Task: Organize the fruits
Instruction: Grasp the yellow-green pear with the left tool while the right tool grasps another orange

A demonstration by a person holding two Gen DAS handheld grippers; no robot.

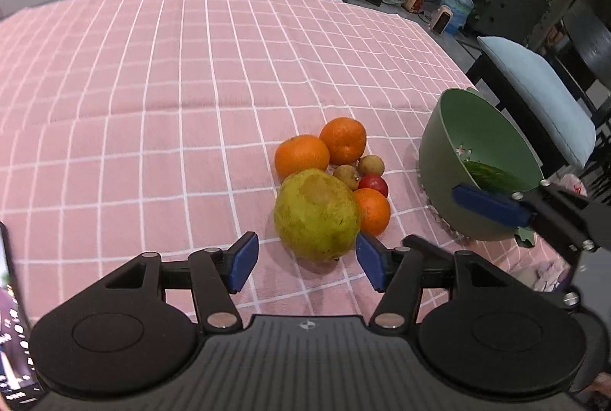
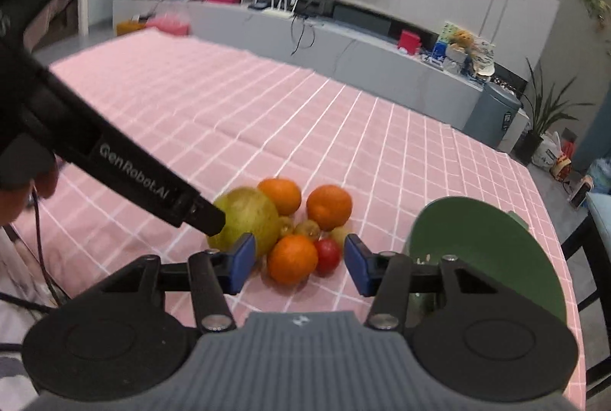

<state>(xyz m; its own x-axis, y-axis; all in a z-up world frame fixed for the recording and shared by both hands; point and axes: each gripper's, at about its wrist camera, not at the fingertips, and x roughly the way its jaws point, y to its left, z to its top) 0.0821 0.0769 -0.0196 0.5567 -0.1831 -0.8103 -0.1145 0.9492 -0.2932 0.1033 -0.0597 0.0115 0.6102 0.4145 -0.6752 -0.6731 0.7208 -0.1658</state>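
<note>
While both grippers are hovering over the fruit pile, the left gripper (image 1: pixel 305 264) is showing its jaws apart with nothing pressed between the blue pads; the pomelo (image 1: pixel 316 214) is sitting just ahead of the gap, its near end level with the right pad. The right gripper (image 2: pixel 299 267) is also standing with jaws apart and empty, an orange (image 2: pixel 292 259) and a red fruit (image 2: pixel 328 255) lying just beyond the gap. In the left view, one finger of the right gripper is reaching in from the right edge, overlapping the near rim of the bowl (image 1: pixel 450 159); whether it is touching the rim cannot be told. In the right view, the left gripper's black body is crossing from the upper left, its tip overlapping the pomelo. Fruits are bunching together on the pink cloth (image 1: pixel 152 105): two more oranges (image 1: pixel 301 155) behind the pomelo, small brownish fruits (image 1: pixel 345 176) in the middle, all touching or nearly so. Right of the pile, near but apart, the green bowl is tilting on its side, mouth facing the fruit, something green lying inside. A hand (image 2: pixel 23 197) is gripping the left gripper's handle at the left edge.
</note>
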